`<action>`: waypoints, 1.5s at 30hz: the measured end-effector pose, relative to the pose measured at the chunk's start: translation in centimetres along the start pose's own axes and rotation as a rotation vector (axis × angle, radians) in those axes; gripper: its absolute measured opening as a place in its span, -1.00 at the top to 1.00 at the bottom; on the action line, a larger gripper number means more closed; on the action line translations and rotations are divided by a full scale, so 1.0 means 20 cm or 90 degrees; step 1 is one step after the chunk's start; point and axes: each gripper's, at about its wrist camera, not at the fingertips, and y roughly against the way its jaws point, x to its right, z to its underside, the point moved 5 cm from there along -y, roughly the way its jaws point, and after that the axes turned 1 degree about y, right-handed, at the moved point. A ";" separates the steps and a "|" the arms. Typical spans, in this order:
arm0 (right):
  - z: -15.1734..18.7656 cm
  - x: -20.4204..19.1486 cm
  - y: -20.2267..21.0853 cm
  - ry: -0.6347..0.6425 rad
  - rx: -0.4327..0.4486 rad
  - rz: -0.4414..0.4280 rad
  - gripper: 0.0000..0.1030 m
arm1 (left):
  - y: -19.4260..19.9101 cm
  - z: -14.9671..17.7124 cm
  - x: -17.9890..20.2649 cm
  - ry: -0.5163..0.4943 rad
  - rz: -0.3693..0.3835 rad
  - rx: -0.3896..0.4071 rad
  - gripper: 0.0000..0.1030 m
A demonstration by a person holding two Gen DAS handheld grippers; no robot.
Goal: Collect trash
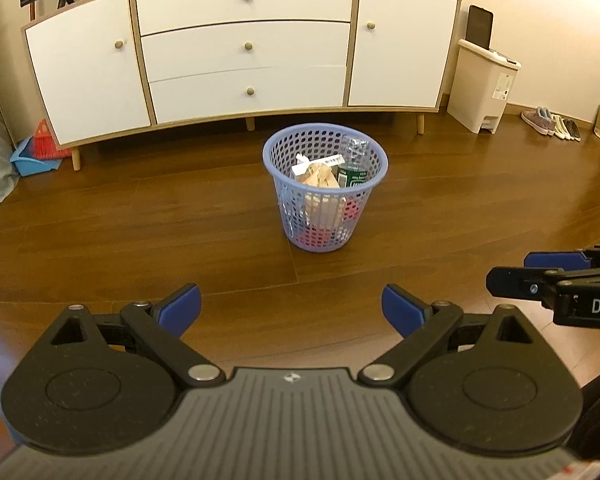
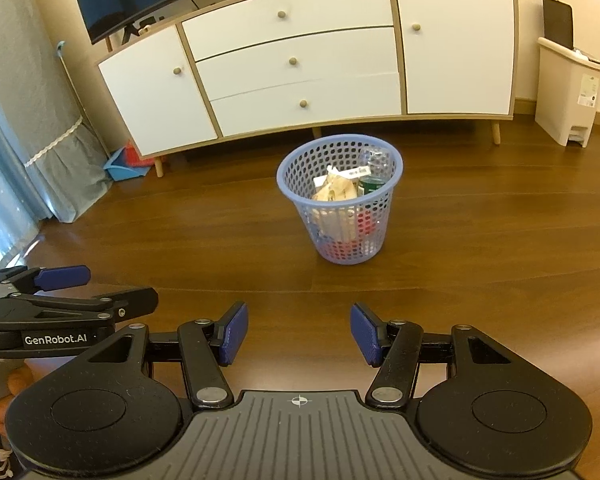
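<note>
A lilac mesh waste basket [image 1: 284,148] [image 2: 300,160] stands on the wooden floor in front of a sideboard. Inside lie crumpled tan paper [image 1: 319,178] [image 2: 335,190], a green-labelled plastic bottle [image 1: 352,174] [image 2: 371,182] and red items near the bottom. My left gripper [image 1: 291,310] hovers open over the floor, well short of the basket, nothing between its blue pads. My right gripper [image 2: 298,334] is also open and empty, at about the same distance. Each gripper shows at the edge of the other's view: the right gripper [image 1: 539,276], the left gripper [image 2: 72,284].
A white sideboard [image 1: 244,46] [image 2: 300,60] on wooden legs stands behind the basket. A cream pedal bin [image 1: 483,84] [image 2: 567,92] is to its right, shoes [image 1: 551,122] beyond. A blue dustpan [image 1: 36,156] [image 2: 124,164] and grey curtain [image 2: 28,120] lie left.
</note>
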 end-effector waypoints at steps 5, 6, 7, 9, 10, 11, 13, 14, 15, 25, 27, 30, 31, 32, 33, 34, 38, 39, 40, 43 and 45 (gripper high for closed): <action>0.03 0.00 0.01 0.001 0.001 0.005 -0.05 | -0.01 0.06 0.00 0.000 -0.004 -0.012 -0.85; 0.04 0.00 0.01 0.001 0.001 0.007 -0.05 | -0.01 0.06 0.00 0.000 -0.005 -0.013 -0.85; 0.04 0.00 0.01 0.002 0.001 0.008 -0.05 | -0.01 0.07 0.00 0.000 -0.006 -0.014 -0.85; 0.05 0.00 0.01 0.002 -0.003 0.009 -0.05 | 0.00 0.07 0.00 0.001 -0.005 -0.015 -0.85; 0.06 0.00 0.01 0.002 -0.005 0.010 -0.05 | 0.00 0.07 0.00 0.002 -0.005 -0.014 -0.85; 0.05 0.00 0.00 0.001 -0.006 0.010 -0.05 | 0.00 0.07 0.00 0.003 -0.004 -0.014 -0.85; 0.06 0.01 0.00 0.002 -0.007 0.014 -0.05 | 0.00 0.07 0.00 0.004 -0.003 -0.013 -0.85; 0.06 0.01 0.00 0.004 -0.007 0.015 -0.05 | 0.00 0.07 0.00 0.004 -0.003 -0.012 -0.85; 0.06 0.01 0.00 0.004 -0.007 0.015 -0.05 | 0.00 0.07 0.00 0.004 -0.003 -0.012 -0.85; 0.07 0.01 -0.01 0.010 -0.014 0.023 -0.05 | 0.01 0.07 -0.01 0.011 0.003 -0.012 -0.85; 0.08 0.01 -0.01 0.010 -0.013 0.023 -0.05 | 0.01 0.07 -0.01 0.011 0.003 -0.012 -0.85; 0.08 0.01 -0.01 0.011 -0.012 0.024 -0.05 | 0.01 0.07 0.00 0.010 0.004 -0.012 -0.85; 0.08 0.01 -0.01 0.012 -0.012 0.025 -0.05 | 0.01 0.07 0.00 0.009 0.004 -0.012 -0.85; 0.08 0.01 -0.01 0.013 -0.012 0.025 -0.05 | 0.01 0.07 0.00 0.008 0.005 -0.012 -0.85; 0.08 0.01 -0.01 0.012 -0.012 0.025 -0.05 | 0.01 0.07 0.00 0.008 0.005 -0.012 -0.85; 0.08 0.01 0.00 0.011 -0.012 0.025 -0.05 | 0.01 0.07 0.00 0.008 0.005 -0.012 -0.85; 0.08 0.01 0.00 0.012 -0.012 0.025 -0.05 | 0.01 0.07 0.00 0.008 0.006 -0.012 -0.85; 0.08 0.01 0.00 0.013 -0.012 0.025 -0.05 | 0.01 0.07 0.00 0.008 0.006 -0.011 -0.85; 0.08 0.01 0.00 0.013 -0.012 0.025 -0.05 | 0.01 0.08 0.00 0.008 0.006 -0.011 -0.85; 0.08 0.01 -0.01 0.012 -0.012 0.026 -0.05 | 0.01 0.08 0.00 0.008 0.006 -0.011 -0.85; 0.08 0.01 0.00 0.011 -0.012 0.025 -0.05 | 0.01 0.08 0.00 0.008 0.006 -0.011 -0.85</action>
